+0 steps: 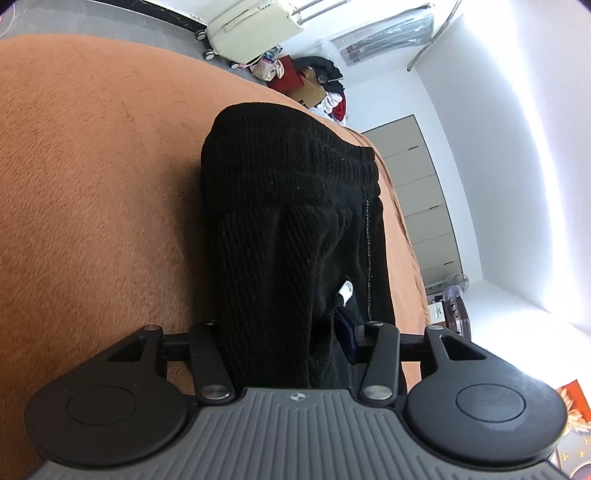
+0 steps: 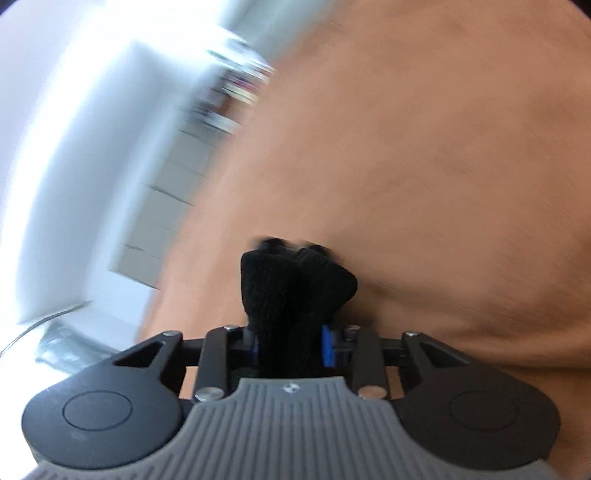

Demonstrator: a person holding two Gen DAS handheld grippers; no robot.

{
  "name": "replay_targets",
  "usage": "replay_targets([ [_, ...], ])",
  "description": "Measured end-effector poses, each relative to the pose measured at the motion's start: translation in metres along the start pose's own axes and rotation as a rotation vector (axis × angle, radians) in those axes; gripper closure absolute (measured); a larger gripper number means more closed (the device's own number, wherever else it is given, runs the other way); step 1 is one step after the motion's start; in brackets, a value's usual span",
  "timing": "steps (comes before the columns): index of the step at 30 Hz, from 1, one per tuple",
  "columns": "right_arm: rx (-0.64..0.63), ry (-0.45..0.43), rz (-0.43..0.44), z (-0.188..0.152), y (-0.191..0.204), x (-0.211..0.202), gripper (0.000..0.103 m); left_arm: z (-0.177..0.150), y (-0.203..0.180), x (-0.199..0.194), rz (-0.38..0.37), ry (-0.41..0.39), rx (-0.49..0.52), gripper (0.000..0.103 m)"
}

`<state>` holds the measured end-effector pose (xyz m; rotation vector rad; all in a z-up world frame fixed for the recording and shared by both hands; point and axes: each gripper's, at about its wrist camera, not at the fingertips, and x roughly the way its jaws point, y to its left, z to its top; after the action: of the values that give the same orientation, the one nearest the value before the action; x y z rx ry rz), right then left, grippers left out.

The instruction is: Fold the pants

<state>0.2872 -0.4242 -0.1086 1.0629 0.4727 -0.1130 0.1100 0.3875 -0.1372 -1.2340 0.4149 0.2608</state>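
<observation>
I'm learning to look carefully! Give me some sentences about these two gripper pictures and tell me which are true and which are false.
1. The black corduroy pants lie on a brown fuzzy blanket. True.
2. The pants are bright red. False: they are black.
3. Black fabric sits between the blue pads of the right gripper. True.
4. A cream hard-shell suitcase stands on the floor beyond the blanket. True.
5. The left gripper has nothing between its fingers. False: pants fabric runs between them.
6. The right wrist picture is sharp and clear. False: its background is blurred.
</observation>
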Motion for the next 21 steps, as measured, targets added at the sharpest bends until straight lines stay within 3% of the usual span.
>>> replay_targets([
  [2, -0.050, -0.056, 0.015, -0.009, 0.009, -0.006, 0.079, -0.001, 0.004, -0.001, -0.003, -0.001, -0.004, 0.049],
  [6, -0.045, 0.058, -0.241, -0.013, -0.021, 0.014, 0.079, -0.004, 0.010, -0.009, 0.001, 0.011, 0.005, 0.049],
  [9, 0.026, 0.035, -0.155, -0.014, -0.036, 0.005, 0.079, 0.003, 0.012, -0.004, 0.017, 0.032, 0.019, 0.049],
  [15, -0.071, -0.022, -0.167, -0.016, -0.011, -0.016, 0.080, 0.006, 0.009, -0.001, 0.023, 0.031, 0.011, 0.049],
  [17, -0.181, -0.068, -0.169, -0.024, 0.017, -0.014, 0.083, 0.005, 0.012, 0.000, 0.016, 0.028, 0.004, 0.049],
  [21, -0.520, -0.141, -0.158, -0.053, 0.081, -0.019, 0.084, 0.003, 0.015, 0.002, 0.016, 0.024, 0.000, 0.049],
])
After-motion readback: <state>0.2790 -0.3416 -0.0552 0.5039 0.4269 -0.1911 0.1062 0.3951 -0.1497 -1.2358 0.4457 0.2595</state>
